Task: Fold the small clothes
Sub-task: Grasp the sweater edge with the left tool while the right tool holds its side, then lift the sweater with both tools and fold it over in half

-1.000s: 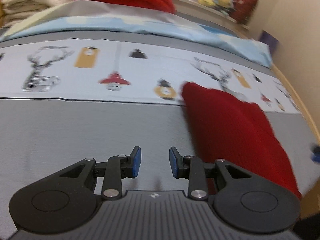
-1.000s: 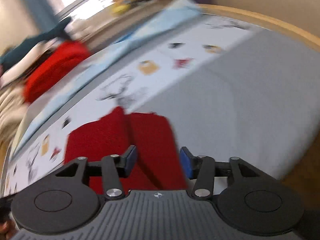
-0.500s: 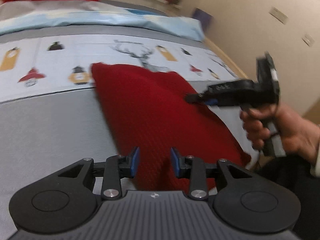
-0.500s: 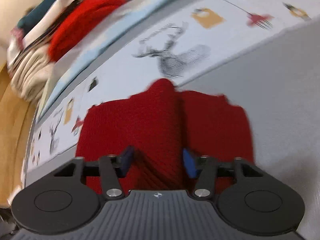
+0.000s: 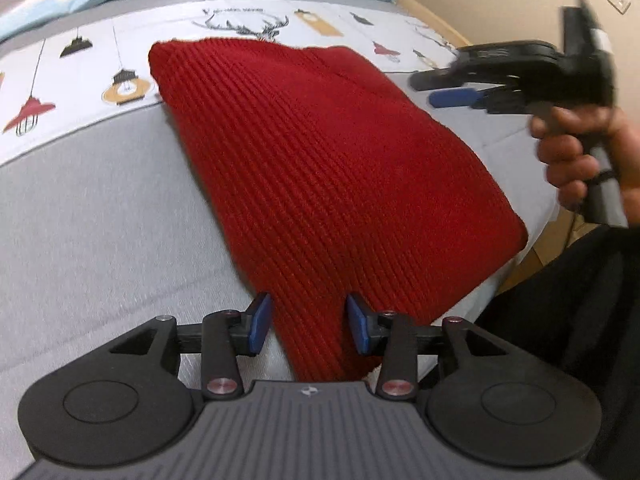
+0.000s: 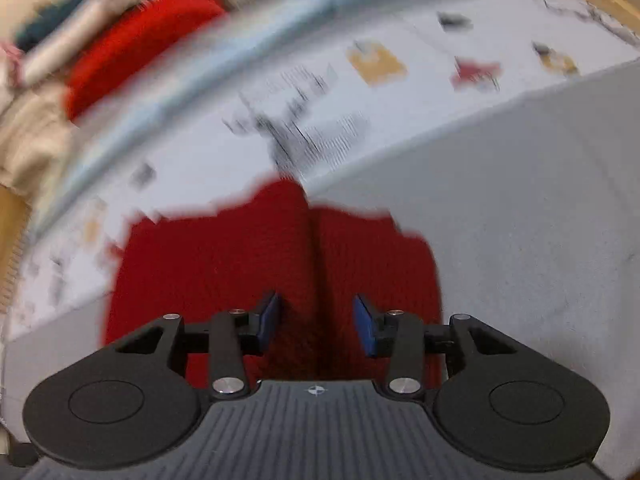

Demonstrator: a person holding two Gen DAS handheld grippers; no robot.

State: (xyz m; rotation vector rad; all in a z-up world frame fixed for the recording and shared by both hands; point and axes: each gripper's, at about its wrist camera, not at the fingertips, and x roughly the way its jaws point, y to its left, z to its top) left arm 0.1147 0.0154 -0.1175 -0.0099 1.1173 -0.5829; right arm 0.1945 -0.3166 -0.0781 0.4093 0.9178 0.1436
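A red ribbed knit garment point(image 5: 320, 168) lies folded on the bed, its far end on the printed white band. My left gripper point(image 5: 308, 326) is open, low over the garment's near corner, with nothing between its blue pads. My right gripper point(image 5: 452, 94) shows in the left wrist view, held in a hand above the garment's right edge. In the blurred right wrist view the right gripper point(image 6: 316, 324) is open above the garment point(image 6: 240, 264), over a dark fold line down its middle.
The bed has a grey cover point(image 5: 92, 220) and a white band printed with deer and lamps point(image 5: 72, 68). A stack of folded clothes, one red point(image 6: 132, 44), lies at the far end. The wooden bed edge point(image 5: 432, 20) and wall are at right.
My left gripper has moved closer to the red garment's near corner. My right gripper has risen slightly and its view swung, now blurred. Both stay open.
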